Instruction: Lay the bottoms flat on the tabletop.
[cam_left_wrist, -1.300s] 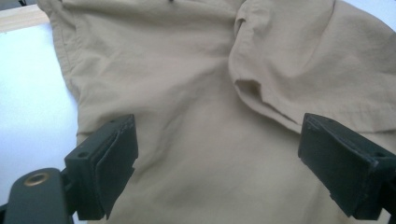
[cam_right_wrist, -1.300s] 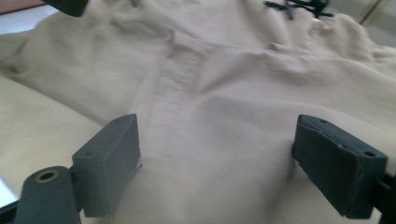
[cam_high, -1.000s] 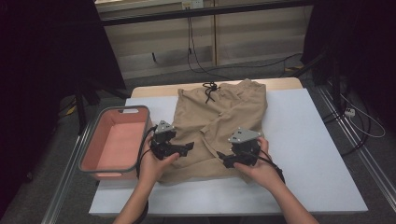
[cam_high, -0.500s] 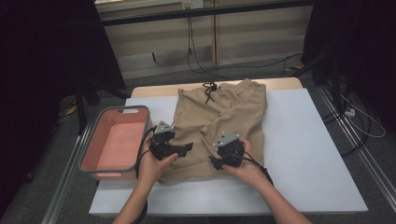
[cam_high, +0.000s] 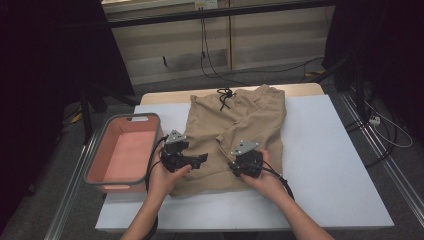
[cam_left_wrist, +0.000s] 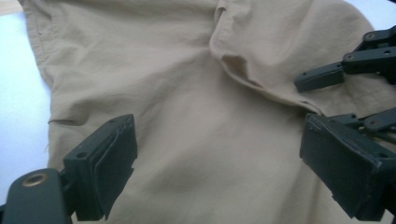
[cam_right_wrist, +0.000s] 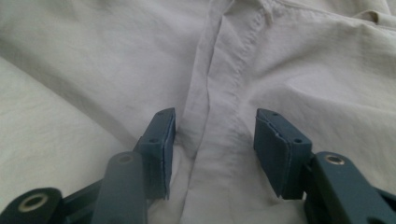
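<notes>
Tan cotton shorts (cam_high: 235, 137) lie mid-counter (cam_high: 330, 165), bare room rightward; left tongs (cam_left_wrist: 215, 158) gape over them, right tongs (cam_right_wrist: 212, 149) have been closing astride a seam fold, not pinching; pink grey-rimmed tub (cam_high: 100, 162) at the left edge

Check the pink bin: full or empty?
Empty. The high view shows the bin's bare pink floor; the tan trousers lie beside it on the table.

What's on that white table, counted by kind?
Shorts: 1
Bin: 1
Grippers: 2, left and right
Total: 4
</notes>
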